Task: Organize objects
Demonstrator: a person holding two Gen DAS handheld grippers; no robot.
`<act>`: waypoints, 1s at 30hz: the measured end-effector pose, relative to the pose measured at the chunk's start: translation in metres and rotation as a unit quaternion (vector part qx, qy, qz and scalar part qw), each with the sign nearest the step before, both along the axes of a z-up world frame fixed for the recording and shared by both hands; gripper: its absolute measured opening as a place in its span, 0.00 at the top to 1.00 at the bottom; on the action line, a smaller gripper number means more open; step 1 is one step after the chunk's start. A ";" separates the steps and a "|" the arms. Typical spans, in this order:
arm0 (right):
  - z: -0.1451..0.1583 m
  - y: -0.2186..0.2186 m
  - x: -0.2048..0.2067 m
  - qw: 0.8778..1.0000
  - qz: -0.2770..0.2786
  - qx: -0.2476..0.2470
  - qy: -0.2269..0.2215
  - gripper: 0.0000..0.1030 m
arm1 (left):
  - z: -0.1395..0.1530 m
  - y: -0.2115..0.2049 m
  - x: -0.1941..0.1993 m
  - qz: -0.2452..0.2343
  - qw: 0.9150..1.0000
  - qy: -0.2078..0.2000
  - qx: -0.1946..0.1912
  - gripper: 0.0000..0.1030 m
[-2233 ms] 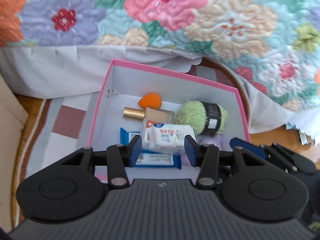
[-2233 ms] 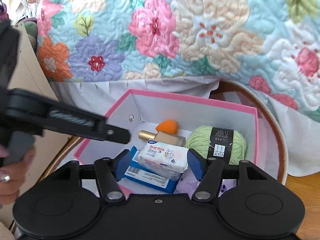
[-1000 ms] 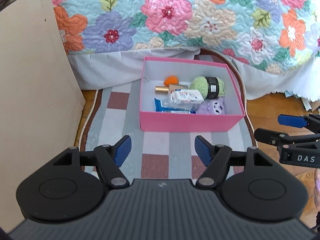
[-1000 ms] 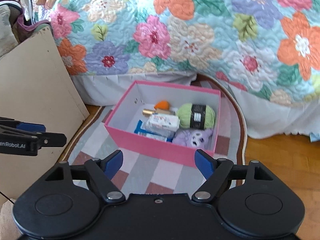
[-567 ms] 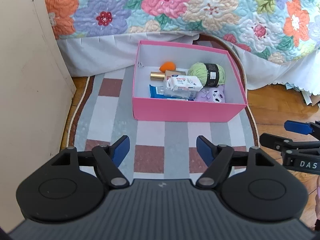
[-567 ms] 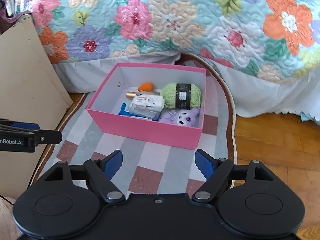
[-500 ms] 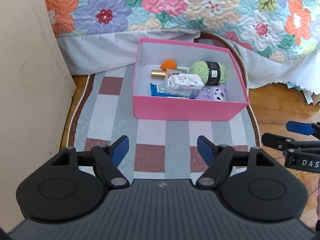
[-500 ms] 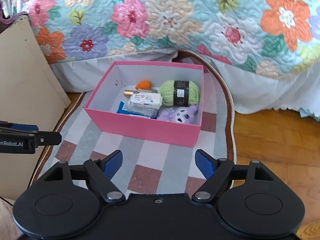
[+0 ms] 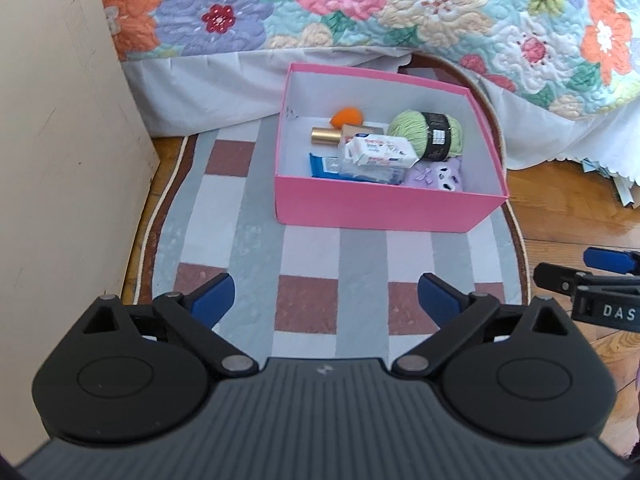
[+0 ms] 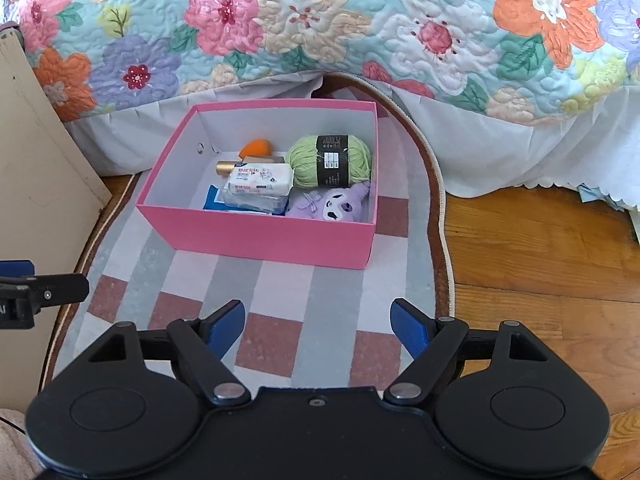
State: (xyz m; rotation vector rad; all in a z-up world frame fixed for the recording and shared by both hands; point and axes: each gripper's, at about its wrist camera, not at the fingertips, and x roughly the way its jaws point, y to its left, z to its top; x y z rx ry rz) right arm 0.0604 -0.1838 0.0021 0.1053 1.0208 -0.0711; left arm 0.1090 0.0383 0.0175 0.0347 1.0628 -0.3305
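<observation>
Cream-painted board [image 9: 60, 140] stands upright along the left edge of the scene, its foot on the wooden floor [image 10: 540, 248]. Beside it lies an oval rug [image 9: 248, 216] checked in grey, white and brick red, with a brown rim and pale cord edging. Behind the rug hangs a white bed skirt [image 10: 500, 152] under a quilted floral bedspread [image 10: 320, 20] in pink, orange, lilac and pale blue. To the right the floor is bare wood.

The pink box [image 9: 384, 210] sits on the far half of the rug, close to the bed skirt, its inside white. In its left part lies a blue flat packet [image 9: 326, 166] along the near wall, with a gold-capped bottle [image 9: 326, 135] and an orange sponge [image 9: 346, 117] behind. In the middle a white tissue pack [image 9: 380, 152] rests on top of other packets. At the far right corner lies a green yarn ball [image 10: 330, 160] with a black label band, and in front of it a lilac plush toy [image 10: 330, 208] against the near wall.

The left hand-held gripper [image 9: 326, 300] hovers over the near end of the rug, its jaws opening wide with nothing between them. The right hand-held gripper [image 10: 318, 322] hovers over the rug's near right part, jaws apart and empty.
</observation>
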 end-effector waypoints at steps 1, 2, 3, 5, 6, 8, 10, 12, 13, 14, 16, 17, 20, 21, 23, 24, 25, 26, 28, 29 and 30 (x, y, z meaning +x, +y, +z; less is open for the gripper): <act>0.000 0.001 0.000 1.000 0.000 0.000 0.002 0.19 | -0.001 0.001 0.001 0.001 1.000 0.003 0.001 0.04; 0.000 0.000 0.000 1.000 0.001 0.000 0.004 0.19 | -0.002 0.001 0.002 0.001 1.000 0.007 0.002 0.04; 0.000 0.001 0.000 1.000 0.002 0.000 0.005 0.19 | -0.003 0.001 0.003 0.003 1.000 0.013 0.002 0.04; 0.001 0.003 -0.001 1.000 0.006 0.000 0.004 0.19 | -0.005 0.001 0.004 0.007 1.000 0.024 0.006 0.04; 0.002 0.003 -0.002 1.000 0.007 0.002 0.006 0.19 | -0.006 0.001 0.004 0.010 0.999 0.029 0.010 0.04; 0.004 0.004 -0.003 1.000 0.007 0.005 0.008 0.19 | -0.005 0.001 0.004 0.009 0.999 0.038 0.010 0.04; 0.006 0.006 -0.004 1.000 0.008 0.003 0.007 0.19 | -0.003 0.002 0.002 0.007 0.999 0.045 0.001 0.04; 0.008 0.007 -0.005 1.000 0.005 0.000 0.007 0.19 | 0.000 0.001 0.001 0.007 0.999 0.040 0.005 0.04; 0.009 0.007 -0.005 1.000 0.003 0.001 0.006 0.19 | 0.002 0.000 0.001 0.007 0.999 0.036 0.011 0.04; 0.010 0.007 -0.005 1.000 0.002 0.002 0.006 0.19 | 0.003 -0.001 0.000 0.006 0.999 0.034 0.017 0.04; 0.011 0.006 -0.006 1.000 0.000 0.004 0.006 0.19 | 0.004 0.000 0.001 0.007 0.999 0.035 0.025 0.04; 0.011 0.006 -0.006 1.000 -0.001 0.004 0.006 0.19 | 0.004 0.001 0.001 0.008 0.999 0.037 0.026 0.04; 0.012 0.007 -0.008 1.000 -0.001 0.002 0.007 0.19 | 0.003 0.003 0.001 0.016 0.998 0.043 0.035 0.04; 0.012 0.007 -0.008 1.000 -0.001 0.002 0.008 0.19 | 0.002 0.004 0.001 0.016 0.998 0.044 0.039 0.04; 0.012 0.006 -0.008 1.000 0.000 0.001 0.010 0.19 | 0.001 0.004 0.000 0.014 0.998 0.047 0.045 0.04; 0.012 0.006 -0.009 1.000 -0.001 0.001 0.011 0.19 | 0.000 0.005 0.000 0.013 0.998 0.047 0.047 0.03; 0.013 0.007 -0.009 1.000 -0.002 0.001 0.011 0.19 | 0.000 0.005 -0.001 0.010 0.998 0.047 0.049 0.04; 0.013 0.006 -0.009 1.000 -0.001 0.001 0.011 0.19 | 0.000 0.004 -0.001 0.009 0.998 0.047 0.050 0.04; 0.013 0.006 -0.009 1.000 -0.002 0.000 0.011 0.19 | 0.001 0.004 -0.002 0.009 0.998 0.046 0.050 0.04; 0.013 0.006 -0.010 1.000 -0.003 0.000 0.012 0.19 | 0.002 0.005 -0.002 0.009 0.998 0.045 0.050 0.04; 0.013 0.006 -0.010 1.000 -0.004 -0.001 0.011 0.19 | 0.002 0.005 -0.002 0.008 0.998 0.044 0.050 0.04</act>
